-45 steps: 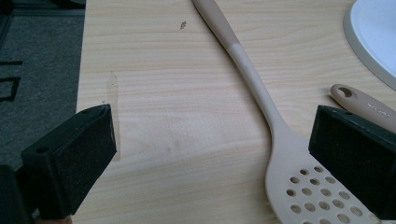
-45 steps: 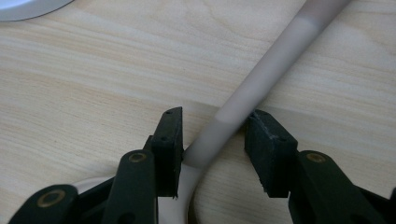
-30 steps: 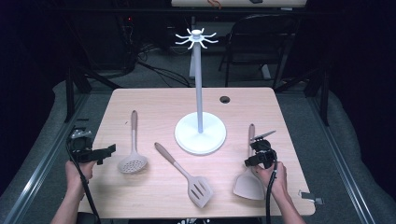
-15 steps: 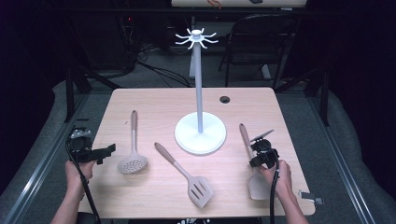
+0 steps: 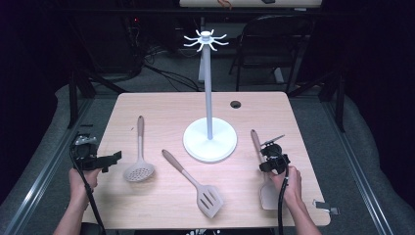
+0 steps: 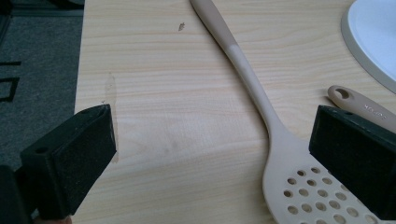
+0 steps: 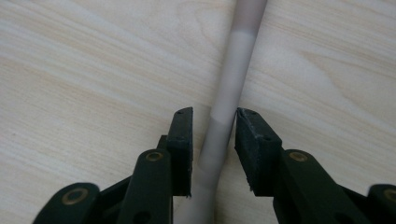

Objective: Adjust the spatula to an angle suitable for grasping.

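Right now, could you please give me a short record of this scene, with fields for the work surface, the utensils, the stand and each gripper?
surface: light wooden table
stand: white hook stand, upright at table centre, hooks bare
left utensil: skimmer, flat on the table
middle utensil: slotted turner, flat, lying diagonally
right utensil: spatula, flat on the table, handle between the right jaws
left gripper: open, beside the skimmer, holding nothing
right gripper: jaws narrowly astride the spatula handle with slim gaps, not clamped
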Motion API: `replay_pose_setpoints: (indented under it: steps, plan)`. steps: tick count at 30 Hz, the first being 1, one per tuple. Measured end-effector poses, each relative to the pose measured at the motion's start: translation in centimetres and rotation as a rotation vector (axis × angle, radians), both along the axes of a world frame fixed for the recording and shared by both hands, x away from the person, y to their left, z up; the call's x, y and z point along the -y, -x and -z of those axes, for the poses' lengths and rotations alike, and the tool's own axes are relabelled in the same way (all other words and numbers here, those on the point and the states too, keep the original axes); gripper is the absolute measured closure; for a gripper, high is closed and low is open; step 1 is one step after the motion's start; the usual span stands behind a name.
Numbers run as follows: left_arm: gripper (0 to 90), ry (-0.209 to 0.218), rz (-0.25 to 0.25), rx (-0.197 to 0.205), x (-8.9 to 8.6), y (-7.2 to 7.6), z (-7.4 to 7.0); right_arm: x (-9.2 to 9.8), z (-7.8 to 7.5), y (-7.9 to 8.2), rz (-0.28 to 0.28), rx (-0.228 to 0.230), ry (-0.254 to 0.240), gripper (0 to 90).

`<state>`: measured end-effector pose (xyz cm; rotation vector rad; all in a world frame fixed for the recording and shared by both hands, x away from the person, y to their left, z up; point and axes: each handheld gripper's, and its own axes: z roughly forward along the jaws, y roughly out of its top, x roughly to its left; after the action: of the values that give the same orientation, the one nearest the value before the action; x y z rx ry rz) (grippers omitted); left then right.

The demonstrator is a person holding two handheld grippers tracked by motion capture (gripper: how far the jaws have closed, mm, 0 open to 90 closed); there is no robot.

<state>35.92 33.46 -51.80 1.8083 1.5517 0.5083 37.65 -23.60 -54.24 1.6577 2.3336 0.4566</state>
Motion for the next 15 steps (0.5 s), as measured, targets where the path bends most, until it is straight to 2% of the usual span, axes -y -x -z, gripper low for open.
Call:
replay_pose_setpoints:
  steps: [3,6,9,10,11,15]
  plan:
    - [0.4,-0.007,0.006,-0.001,0.04,0.00,-0.02,-0.03,0.12,-0.32,0.010,0.007,0.002,71.4]
    - [0.4,0.000,0.007,-0.009,-0.14,0.02,-0.07,-0.23,0.26,-0.75,0.014,0.001,0.024,71.5]
    - [0.4,0.003,0.004,-0.002,-0.15,0.03,-0.05,-0.36,0.48,-0.82,0.028,0.014,0.006,71.6]
    - [0.4,-0.001,0.010,-0.012,-0.11,0.02,-0.09,-0.15,0.38,-0.89,0.013,-0.003,0.010,71.9]
    - [0.4,0.001,0.005,-0.001,-0.04,0.00,-0.02,-0.10,0.38,-0.89,0.013,-0.005,0.005,71.9]
    - [0.4,0.000,0.007,0.000,0.00,0.01,-0.03,-0.05,0.52,-0.91,0.020,0.001,0.005,72.1]
